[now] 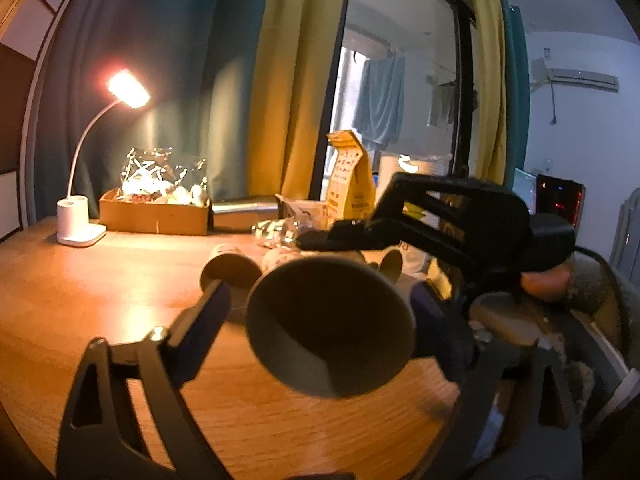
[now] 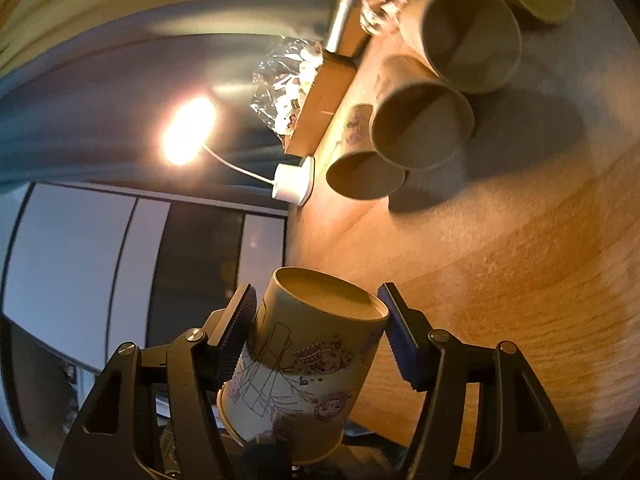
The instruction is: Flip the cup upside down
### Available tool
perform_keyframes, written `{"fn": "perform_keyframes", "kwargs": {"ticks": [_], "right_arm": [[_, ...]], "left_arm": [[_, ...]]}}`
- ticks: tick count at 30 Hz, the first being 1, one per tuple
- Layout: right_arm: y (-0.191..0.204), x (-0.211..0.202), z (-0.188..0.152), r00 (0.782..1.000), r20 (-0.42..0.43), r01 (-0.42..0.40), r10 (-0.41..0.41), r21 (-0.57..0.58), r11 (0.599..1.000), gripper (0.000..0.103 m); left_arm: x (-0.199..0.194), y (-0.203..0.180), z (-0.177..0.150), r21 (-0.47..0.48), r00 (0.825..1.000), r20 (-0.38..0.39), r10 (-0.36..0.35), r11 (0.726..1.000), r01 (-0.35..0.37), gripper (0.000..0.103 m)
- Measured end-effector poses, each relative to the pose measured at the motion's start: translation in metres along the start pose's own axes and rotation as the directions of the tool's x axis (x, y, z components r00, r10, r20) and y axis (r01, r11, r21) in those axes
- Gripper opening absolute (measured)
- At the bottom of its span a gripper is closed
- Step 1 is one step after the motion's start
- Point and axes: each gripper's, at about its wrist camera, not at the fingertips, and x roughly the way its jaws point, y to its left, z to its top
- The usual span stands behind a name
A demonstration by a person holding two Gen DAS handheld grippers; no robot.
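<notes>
Cup (image 2: 304,360) tilted between my right gripper (image 2: 318,332) fingers, base forward, pinched; my left gripper (image 1: 320,320) spread around its mouth.

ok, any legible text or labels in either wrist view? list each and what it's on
None legible.
Yellow bag: printed rows of characters, too blurred to read.
Paper cup between the right gripper fingers: line drawings only, no readable words.
Cardboard box: no print visible.
</notes>
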Motion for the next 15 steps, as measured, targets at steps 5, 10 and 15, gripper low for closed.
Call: {"fn": "perform_keyframes", "kwargs": {"ticks": [5, 10, 15], "right_arm": [[0.028, 0.008, 0.002, 0.992, 0.067, 0.118, -0.107, -0.188, 0.975, 0.066], [0.065, 0.026, -0.007, 0.94, 0.254, 0.322, -0.227, -0.448, 0.834, 0.066], [0.075, 0.031, -0.037, 0.841, 0.461, 0.526, -0.283, -0.575, 0.627, 0.066]], "left_arm": [[-0.013, 0.011, -0.001, -0.01, 0.999, -0.016, 0.032, 0.999, -0.032, 0.096], [-0.019, 0.041, -0.005, -0.074, 0.99, -0.067, 0.124, 0.989, -0.129, 0.096], [-0.02, 0.07, -0.009, -0.135, 0.975, -0.11, 0.193, 0.969, -0.207, 0.096]]}}
